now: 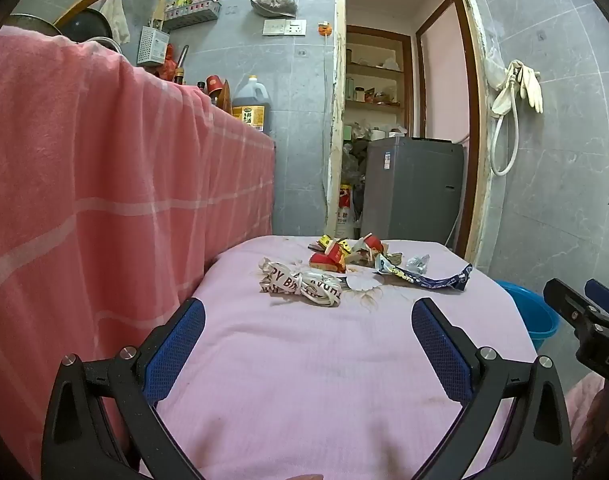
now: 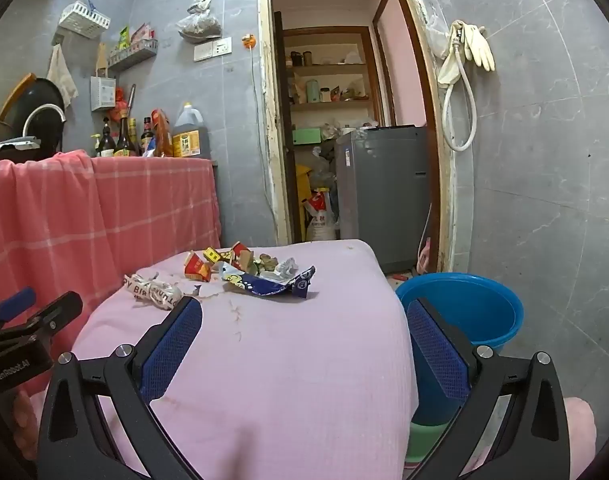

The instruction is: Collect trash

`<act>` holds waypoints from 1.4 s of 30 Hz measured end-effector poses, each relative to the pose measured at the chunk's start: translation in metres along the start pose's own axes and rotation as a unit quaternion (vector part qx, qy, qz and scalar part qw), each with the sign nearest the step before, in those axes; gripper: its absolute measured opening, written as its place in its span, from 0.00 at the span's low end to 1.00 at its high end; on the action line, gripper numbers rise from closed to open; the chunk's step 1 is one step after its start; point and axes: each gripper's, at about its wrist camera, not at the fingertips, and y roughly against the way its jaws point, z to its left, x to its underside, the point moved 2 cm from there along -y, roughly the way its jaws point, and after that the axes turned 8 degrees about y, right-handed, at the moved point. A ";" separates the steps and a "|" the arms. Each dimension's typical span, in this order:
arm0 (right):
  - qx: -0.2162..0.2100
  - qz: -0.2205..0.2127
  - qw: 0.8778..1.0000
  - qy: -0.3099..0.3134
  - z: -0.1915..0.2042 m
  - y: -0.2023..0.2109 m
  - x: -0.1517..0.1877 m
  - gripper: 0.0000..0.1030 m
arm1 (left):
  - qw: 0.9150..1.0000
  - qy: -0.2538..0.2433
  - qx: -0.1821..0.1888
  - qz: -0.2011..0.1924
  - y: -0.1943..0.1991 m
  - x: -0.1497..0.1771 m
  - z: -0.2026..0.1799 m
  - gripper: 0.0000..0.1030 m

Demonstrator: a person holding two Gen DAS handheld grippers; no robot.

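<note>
A heap of trash lies at the far end of a pink-covered table (image 1: 304, 360): a crumpled white printed ribbon (image 1: 300, 282), red and yellow wrappers (image 1: 332, 258), a dark blue foil wrapper (image 1: 436, 278) and a small silver wad (image 1: 418, 264). In the right wrist view the ribbon (image 2: 154, 292), red wrappers (image 2: 198, 268) and blue wrapper (image 2: 272, 284) show too. My left gripper (image 1: 308, 320) is open and empty, short of the ribbon. My right gripper (image 2: 304, 320) is open and empty, near the table's right edge. A blue bucket (image 2: 464, 308) stands on the floor to the right.
A counter draped in a pink-red checked cloth (image 1: 104, 180) rises close on the left, with bottles (image 2: 152, 136) on top. A doorway beyond shows a grey appliance (image 2: 380, 192) and shelves. The bucket's rim (image 1: 532, 312) and the right gripper (image 1: 588, 312) show at the left view's right edge.
</note>
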 end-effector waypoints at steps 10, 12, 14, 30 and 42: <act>-0.001 -0.004 1.000 -0.002 -0.001 0.000 0.001 1.00 | 1.000 -0.003 0.000 -0.001 0.000 0.000 0.000 0.99; -0.001 -0.003 1.000 -0.002 0.000 -0.001 0.002 1.00 | 1.000 -0.003 0.000 -0.001 0.000 0.000 0.000 0.99; -0.001 -0.004 1.000 -0.002 0.001 -0.001 0.003 1.00 | 1.000 -0.003 0.000 0.000 0.000 0.000 0.000 0.99; -0.007 -0.008 1.000 -0.006 -0.003 0.002 -0.001 1.00 | 1.000 -0.006 -0.001 0.000 -0.002 0.004 0.002 0.99; -0.006 -0.010 1.000 -0.006 -0.002 0.003 -0.001 1.00 | 1.000 -0.008 -0.001 -0.003 0.000 0.000 0.000 0.99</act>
